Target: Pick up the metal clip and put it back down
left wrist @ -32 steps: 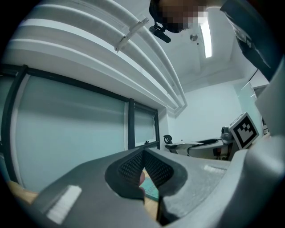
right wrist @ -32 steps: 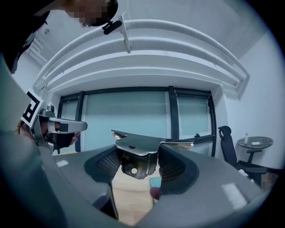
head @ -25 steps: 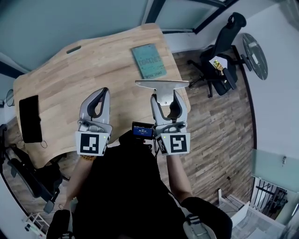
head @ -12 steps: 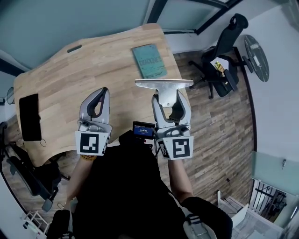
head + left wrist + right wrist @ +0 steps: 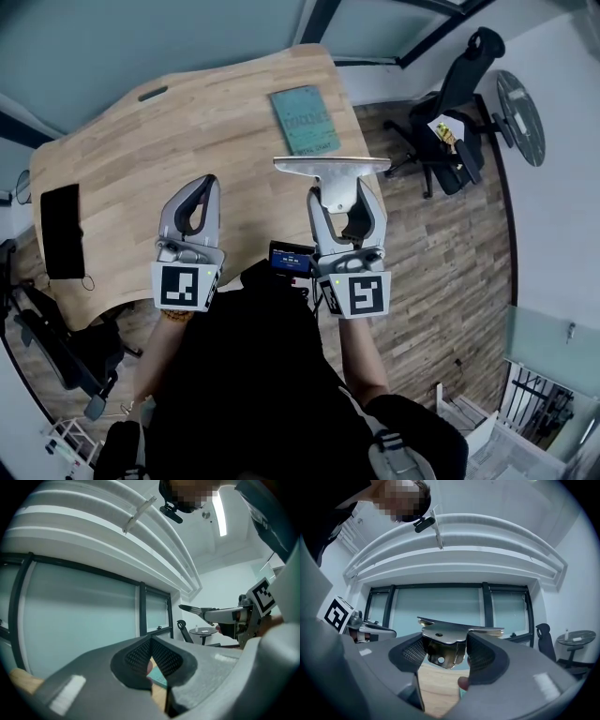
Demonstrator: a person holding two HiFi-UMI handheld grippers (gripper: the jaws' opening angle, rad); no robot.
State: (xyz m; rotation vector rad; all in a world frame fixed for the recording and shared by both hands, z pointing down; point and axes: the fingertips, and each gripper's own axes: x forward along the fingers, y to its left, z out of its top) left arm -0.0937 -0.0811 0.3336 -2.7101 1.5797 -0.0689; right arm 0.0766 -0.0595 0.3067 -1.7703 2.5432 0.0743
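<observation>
Above the wooden desk (image 5: 141,150), right gripper (image 5: 345,199) pinches the metal clip (image 5: 330,169); left gripper (image 5: 207,185) seems pressed together.

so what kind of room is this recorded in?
Probably an office or meeting room: a large light wooden desk, a black swivel office chair on wood-plank flooring, and frosted glass partition walls with dark frames.

An office: a curved wooden desk (image 5: 131,159) stands against glass partitions (image 5: 141,37) with dark frames. A black swivel chair (image 5: 448,117) and a small round table (image 5: 517,114) sit past its right edge on plank flooring (image 5: 441,262).
</observation>
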